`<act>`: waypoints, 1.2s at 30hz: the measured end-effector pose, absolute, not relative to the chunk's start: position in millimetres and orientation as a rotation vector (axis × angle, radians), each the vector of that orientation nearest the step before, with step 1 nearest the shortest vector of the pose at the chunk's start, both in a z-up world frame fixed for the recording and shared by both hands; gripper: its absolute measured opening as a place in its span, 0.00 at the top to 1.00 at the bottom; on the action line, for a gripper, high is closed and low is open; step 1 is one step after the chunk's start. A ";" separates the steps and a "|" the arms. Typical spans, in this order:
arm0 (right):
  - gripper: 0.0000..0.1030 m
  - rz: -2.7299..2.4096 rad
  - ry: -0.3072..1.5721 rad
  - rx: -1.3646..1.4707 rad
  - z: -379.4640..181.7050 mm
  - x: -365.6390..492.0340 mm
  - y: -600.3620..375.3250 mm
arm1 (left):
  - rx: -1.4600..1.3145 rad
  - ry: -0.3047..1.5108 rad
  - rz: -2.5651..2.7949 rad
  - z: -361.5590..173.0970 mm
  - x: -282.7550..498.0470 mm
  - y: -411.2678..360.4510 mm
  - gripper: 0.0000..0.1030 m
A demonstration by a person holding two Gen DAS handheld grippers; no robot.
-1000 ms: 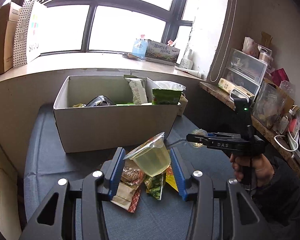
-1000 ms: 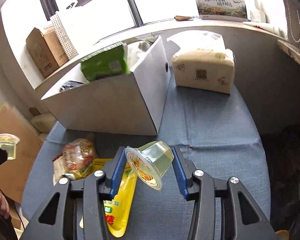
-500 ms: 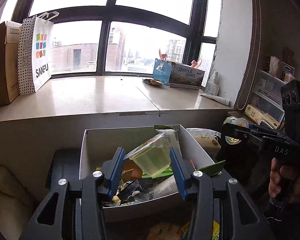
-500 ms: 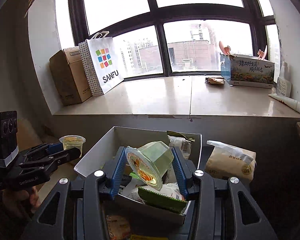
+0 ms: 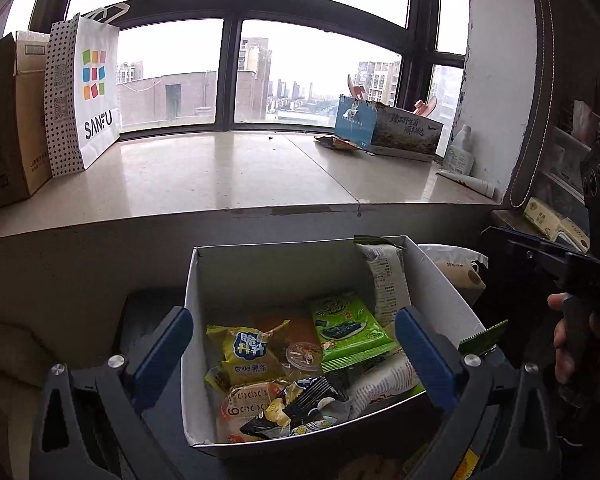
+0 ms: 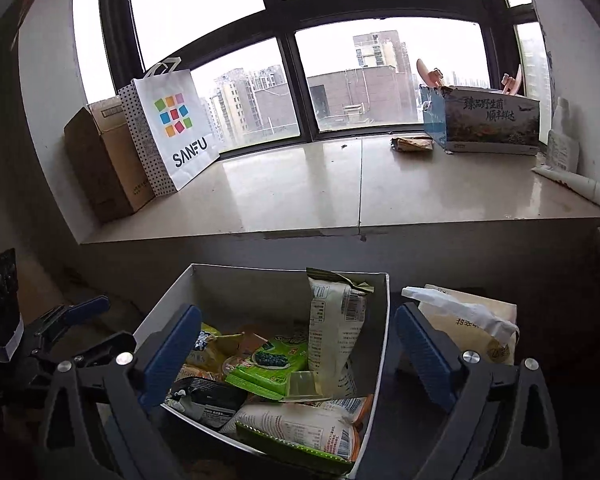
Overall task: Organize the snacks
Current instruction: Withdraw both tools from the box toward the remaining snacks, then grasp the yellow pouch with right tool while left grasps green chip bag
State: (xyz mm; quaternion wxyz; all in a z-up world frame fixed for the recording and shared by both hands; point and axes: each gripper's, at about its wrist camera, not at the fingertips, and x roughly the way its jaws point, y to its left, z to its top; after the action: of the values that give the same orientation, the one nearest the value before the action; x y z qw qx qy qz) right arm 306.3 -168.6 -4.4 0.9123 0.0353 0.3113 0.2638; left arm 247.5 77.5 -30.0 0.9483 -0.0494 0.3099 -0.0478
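Over the box [image 5: 236, 364] both hand-held grippers hang with their blue pads spread wide and nothing between them: the left hand-held gripper [image 5: 294, 354] in its own view, the right hand-held gripper [image 6: 296, 354] in its own. From the right wrist view the left one shows again at 9 o'clock, its jaws parted. From the left wrist view the right one is a dark shape at 3 o'clock with fingers [image 5: 566, 344] round its handle.

Snacks fill the box. A yellow bag [image 5: 246, 354] lies at 7 o'clock of the floor, a green seaweed pack [image 5: 346, 330] toward 2 o'clock, a black bag [image 5: 300, 408] at the near wall, and a clear jelly cup [image 5: 302, 356] sits between the yellow bag and the green pack. A white packet [image 5: 384, 280] stands upright against the right wall. In the right wrist view a second jelly cup [image 6: 304, 384] lies on its side, just below the green pack and beside the upright packet.

Beside the box at 3 o'clock sits a tissue pack [image 6: 470, 330], close behind the right pad. Beyond runs the windowsill [image 5: 228, 176], with a Sanfu bag [image 5: 86, 92] and cardboard box [image 5: 12, 120] at 10 o'clock, and a printed carton [image 5: 388, 130] at 1 o'clock
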 end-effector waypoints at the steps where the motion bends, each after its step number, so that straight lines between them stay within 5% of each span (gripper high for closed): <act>1: 0.03 0.544 0.645 0.075 -5.5 303.8 -170.2 | -0.105 0.632 -0.096 -31.1 243.9 77.5 0.00; 19: 0.00 0.684 0.566 0.000 -28.7 153.6 -205.0 | -0.187 0.637 -0.248 -52.6 93.6 56.3 0.00; 36: 0.00 0.634 0.864 -0.156 -149.4 91.4 -217.4 | -0.160 0.722 -0.220 -104.1 56.1 29.4 0.00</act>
State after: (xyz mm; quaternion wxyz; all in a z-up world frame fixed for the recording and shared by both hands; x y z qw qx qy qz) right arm 91.4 -217.4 -149.4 0.8570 -0.0744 0.4112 0.3015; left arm 56.1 29.4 -104.1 0.9265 -0.0779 0.3521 -0.1073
